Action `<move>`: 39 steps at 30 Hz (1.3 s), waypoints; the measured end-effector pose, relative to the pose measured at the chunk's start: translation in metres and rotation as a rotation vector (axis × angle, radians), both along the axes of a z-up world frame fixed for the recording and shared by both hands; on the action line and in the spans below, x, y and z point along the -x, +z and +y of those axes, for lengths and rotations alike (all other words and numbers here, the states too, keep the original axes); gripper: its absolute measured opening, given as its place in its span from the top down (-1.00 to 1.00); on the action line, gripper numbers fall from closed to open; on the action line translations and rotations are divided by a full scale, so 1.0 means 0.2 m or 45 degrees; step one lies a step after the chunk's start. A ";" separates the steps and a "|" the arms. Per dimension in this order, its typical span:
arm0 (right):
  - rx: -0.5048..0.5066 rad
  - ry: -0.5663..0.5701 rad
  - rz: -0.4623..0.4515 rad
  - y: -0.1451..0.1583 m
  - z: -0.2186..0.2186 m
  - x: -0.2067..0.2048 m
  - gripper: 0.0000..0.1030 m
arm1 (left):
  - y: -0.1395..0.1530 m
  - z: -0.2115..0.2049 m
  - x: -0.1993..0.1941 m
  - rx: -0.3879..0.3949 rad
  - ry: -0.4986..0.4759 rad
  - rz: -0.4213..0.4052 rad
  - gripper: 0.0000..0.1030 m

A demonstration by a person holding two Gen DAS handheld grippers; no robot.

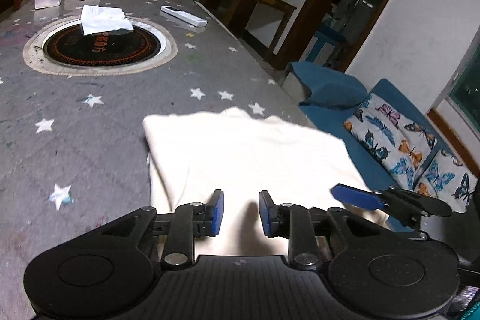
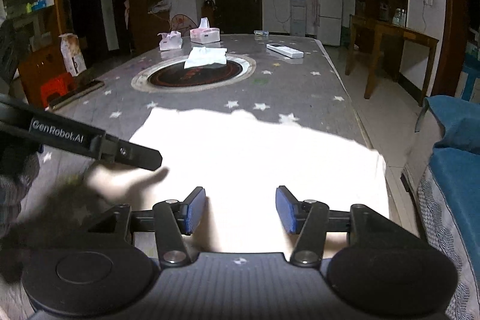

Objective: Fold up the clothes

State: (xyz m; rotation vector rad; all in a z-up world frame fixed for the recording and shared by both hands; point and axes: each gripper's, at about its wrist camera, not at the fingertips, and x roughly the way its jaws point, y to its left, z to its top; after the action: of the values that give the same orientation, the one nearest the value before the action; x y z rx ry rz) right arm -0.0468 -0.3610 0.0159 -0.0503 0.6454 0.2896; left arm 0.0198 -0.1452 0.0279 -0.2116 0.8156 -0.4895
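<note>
Because the pale cream, partly folded cloth garment (image 1: 240,158) lies flat at the near edge of the grey star-printed counter (image 1: 90,110), I hold both over it: left hand-held gripper (image 1: 241,213) with pads apart and empty, right hand-held gripper (image 2: 241,209) wider apart, also empty. Its long axis seems to run across my view, though glare hides detail.

Bare table (image 2: 300,86) beyond garment (image 2: 255,158) — folded cloth (image 2: 207,56), remote (image 2: 285,50) farther, probably clear.
</note>
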 end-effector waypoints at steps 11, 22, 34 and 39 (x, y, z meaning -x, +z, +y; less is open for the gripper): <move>-0.039 -0.094 0.008 -0.01 -0.09 0.18 -0.15 | -0.01 0.03 0.14 -0.029 0.020 -0.003 0.15; -0.096 -0.274 -0.026 -0.01 -0.23 0.11 -0.25 | -0.03 0.05 0.22 -0.040 0.031 0.000 0.07; -0.134 -0.236 -0.038 0.02 -0.24 0.06 -0.37 | -0.03 0.05 0.23 -0.038 0.042 0.007 0.06; -0.138 -0.236 0.004 -0.03 -0.22 -0.03 -0.44 | -0.03 0.04 0.24 -0.038 0.041 0.015 -0.07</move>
State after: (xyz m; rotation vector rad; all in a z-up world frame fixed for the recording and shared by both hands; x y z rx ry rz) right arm -0.0418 -0.4049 0.0100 0.1132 0.6316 0.1452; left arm -0.0273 -0.1365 0.0229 -0.2001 0.8289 -0.4461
